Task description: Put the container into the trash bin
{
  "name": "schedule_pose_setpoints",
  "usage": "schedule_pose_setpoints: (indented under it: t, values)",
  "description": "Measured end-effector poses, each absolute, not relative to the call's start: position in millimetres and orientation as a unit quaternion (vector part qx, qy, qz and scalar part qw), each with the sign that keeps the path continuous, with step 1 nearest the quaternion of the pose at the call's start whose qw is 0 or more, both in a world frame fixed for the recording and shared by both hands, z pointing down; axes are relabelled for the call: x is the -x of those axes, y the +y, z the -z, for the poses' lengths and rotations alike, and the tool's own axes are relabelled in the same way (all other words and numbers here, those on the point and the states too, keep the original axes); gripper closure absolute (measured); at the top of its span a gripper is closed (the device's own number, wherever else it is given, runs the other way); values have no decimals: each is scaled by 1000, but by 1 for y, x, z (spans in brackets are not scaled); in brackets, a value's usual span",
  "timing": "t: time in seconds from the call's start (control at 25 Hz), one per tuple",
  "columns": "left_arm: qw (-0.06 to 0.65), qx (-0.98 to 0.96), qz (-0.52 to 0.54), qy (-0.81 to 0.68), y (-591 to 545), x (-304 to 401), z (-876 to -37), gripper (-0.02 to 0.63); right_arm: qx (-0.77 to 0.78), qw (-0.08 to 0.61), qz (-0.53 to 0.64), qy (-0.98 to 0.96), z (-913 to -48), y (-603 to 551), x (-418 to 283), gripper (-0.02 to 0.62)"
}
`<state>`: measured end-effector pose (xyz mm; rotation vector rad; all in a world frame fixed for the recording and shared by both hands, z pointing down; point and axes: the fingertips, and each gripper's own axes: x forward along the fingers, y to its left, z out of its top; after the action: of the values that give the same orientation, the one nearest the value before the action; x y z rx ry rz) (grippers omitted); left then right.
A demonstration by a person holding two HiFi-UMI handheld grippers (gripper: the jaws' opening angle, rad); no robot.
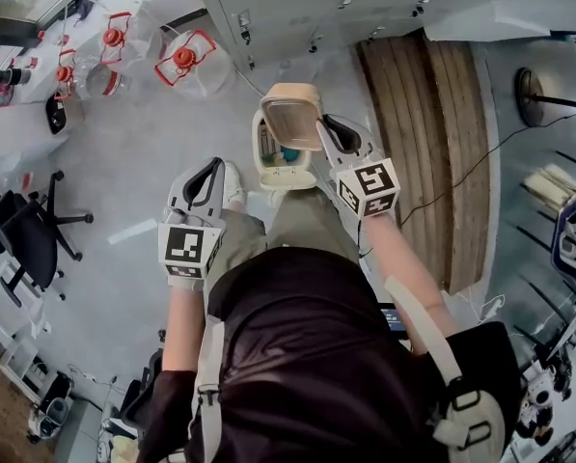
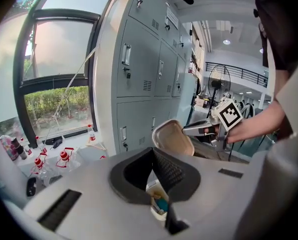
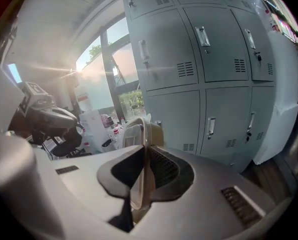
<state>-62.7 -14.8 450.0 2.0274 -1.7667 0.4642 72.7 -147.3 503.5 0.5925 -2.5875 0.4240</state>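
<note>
A shallow beige container (image 1: 290, 116) hangs tilted just above a small white trash bin (image 1: 284, 176) that stands on the floor with its lid up. My right gripper (image 1: 324, 125) is shut on the container's right rim; in the right gripper view the rim (image 3: 142, 184) stands edge-on between the jaws (image 3: 144, 156). My left gripper (image 1: 213, 168) hovers left of the bin, shut with nothing in it. In the left gripper view, past that gripper (image 2: 152, 156), the container (image 2: 172, 138) shows with the bin's rim (image 2: 157, 215) and some rubbish below.
Grey lockers (image 1: 365, 8) line the wall beyond the bin. A wooden board (image 1: 427, 143) lies on the floor to the right. Clear water jugs (image 1: 186, 61) stand at the far left, an office chair (image 1: 27, 230) at the left. The person's shoe (image 1: 233, 185) is beside the bin.
</note>
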Motion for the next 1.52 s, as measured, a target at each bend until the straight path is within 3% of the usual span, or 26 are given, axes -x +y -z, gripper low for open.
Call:
schedule_pose_setpoints:
  t: [1.52]
  values:
    - [331,-719,-225,-569,35,92,-581,598,-245,377,-234,-862,-726,-102,-73,545]
